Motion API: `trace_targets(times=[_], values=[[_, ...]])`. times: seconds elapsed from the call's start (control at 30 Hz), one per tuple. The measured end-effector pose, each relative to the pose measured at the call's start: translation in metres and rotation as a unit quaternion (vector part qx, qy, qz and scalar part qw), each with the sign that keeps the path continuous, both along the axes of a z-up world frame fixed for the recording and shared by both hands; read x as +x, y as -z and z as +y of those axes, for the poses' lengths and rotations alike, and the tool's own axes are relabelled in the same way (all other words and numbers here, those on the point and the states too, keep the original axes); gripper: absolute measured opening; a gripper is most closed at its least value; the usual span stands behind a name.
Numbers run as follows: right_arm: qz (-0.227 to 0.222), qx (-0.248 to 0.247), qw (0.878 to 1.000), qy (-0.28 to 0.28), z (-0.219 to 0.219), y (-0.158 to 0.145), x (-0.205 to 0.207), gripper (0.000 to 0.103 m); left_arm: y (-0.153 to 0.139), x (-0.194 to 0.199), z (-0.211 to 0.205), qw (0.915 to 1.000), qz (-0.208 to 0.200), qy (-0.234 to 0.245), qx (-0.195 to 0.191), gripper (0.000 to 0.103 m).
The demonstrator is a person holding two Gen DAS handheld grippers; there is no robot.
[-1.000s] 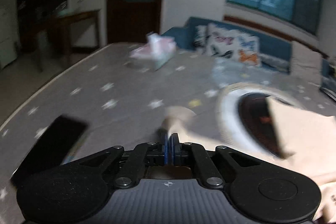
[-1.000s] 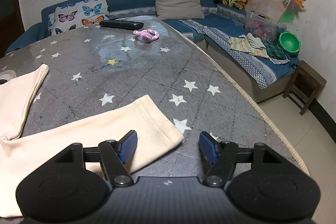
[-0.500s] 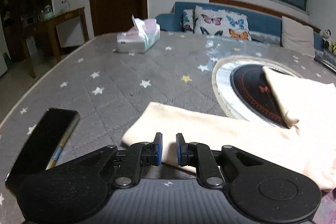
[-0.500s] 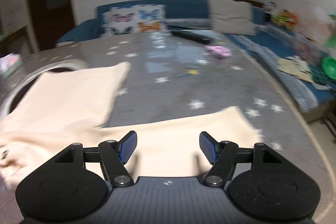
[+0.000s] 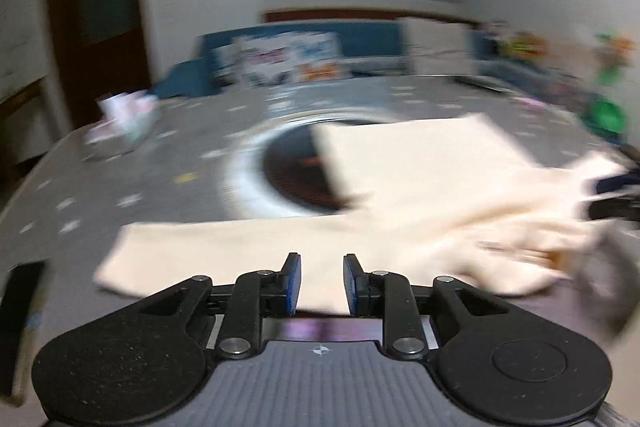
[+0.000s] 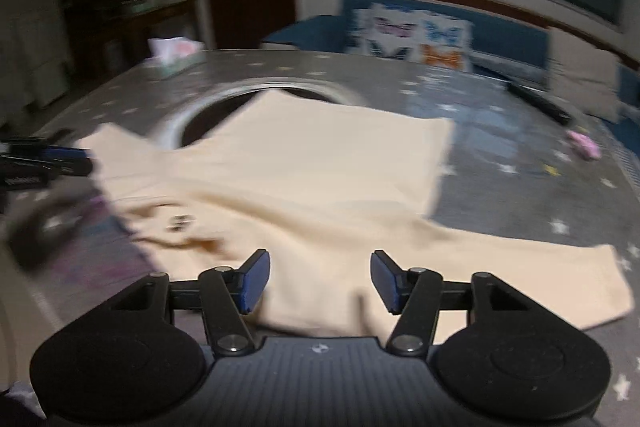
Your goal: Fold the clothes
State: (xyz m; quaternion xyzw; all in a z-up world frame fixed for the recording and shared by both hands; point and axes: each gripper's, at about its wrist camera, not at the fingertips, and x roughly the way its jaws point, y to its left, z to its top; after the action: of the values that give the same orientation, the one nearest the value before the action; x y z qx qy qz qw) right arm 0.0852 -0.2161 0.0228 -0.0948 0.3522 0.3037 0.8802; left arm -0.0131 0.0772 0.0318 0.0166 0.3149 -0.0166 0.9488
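Swung both cams toward table centre vs half a sec ago; widened L jaws a bit. L gripper (image 5: 319, 283) w/ blue pads spread, empty, over near edge of cream long-sleeve top (image 5: 420, 183) (image 6: 320, 183). R gripper (image 6: 320, 281) jaws spread wide, empty, above top's lower body near sleeve. Top lay flat on star-print tablecloth (image 6: 520, 195), partly covering round inset burner (image 5: 292, 183). Tissue box (image 6: 174, 53) at far edge; phone (image 5: 20, 303) near L. Blurred.
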Motion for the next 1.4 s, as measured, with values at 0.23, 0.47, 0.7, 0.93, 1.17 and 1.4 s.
trace_targets(times=[0.23,0.47,0.7,0.93,1.17,1.4], values=[[-0.005,-0.012,0.998,-0.062,0.034,-0.001,-0.027,0.042,0.001,-0.007,-0.065,0.9908,-0.003,0.135,0.011,0.030],[0.011,-0.016,0.998,-0.062,0.036,0.011,-0.029,0.019,0.023,0.015,-0.083,0.9896,0.026,0.139,0.026,0.033],[-0.001,-0.013,0.998,-0.058,0.026,0.005,-0.034,0.003,0.028,0.015,-0.083,0.9903,0.044,0.130,0.025,0.005],[0.012,-0.010,0.996,-0.085,0.013,-0.009,-0.049,0.001,0.009,-0.010,-0.079,0.9858,0.041,0.163,0.008,0.002],[0.005,0.004,0.997,-0.076,0.009,-0.014,-0.040,0.009,0.006,-0.010,-0.074,0.9844,0.048,0.168,0.018,0.005],[0.006,-0.004,0.998,-0.068,0.028,0.001,-0.009,0.010,-0.001,0.028,-0.062,0.9904,0.019,0.137,0.009,0.005]])
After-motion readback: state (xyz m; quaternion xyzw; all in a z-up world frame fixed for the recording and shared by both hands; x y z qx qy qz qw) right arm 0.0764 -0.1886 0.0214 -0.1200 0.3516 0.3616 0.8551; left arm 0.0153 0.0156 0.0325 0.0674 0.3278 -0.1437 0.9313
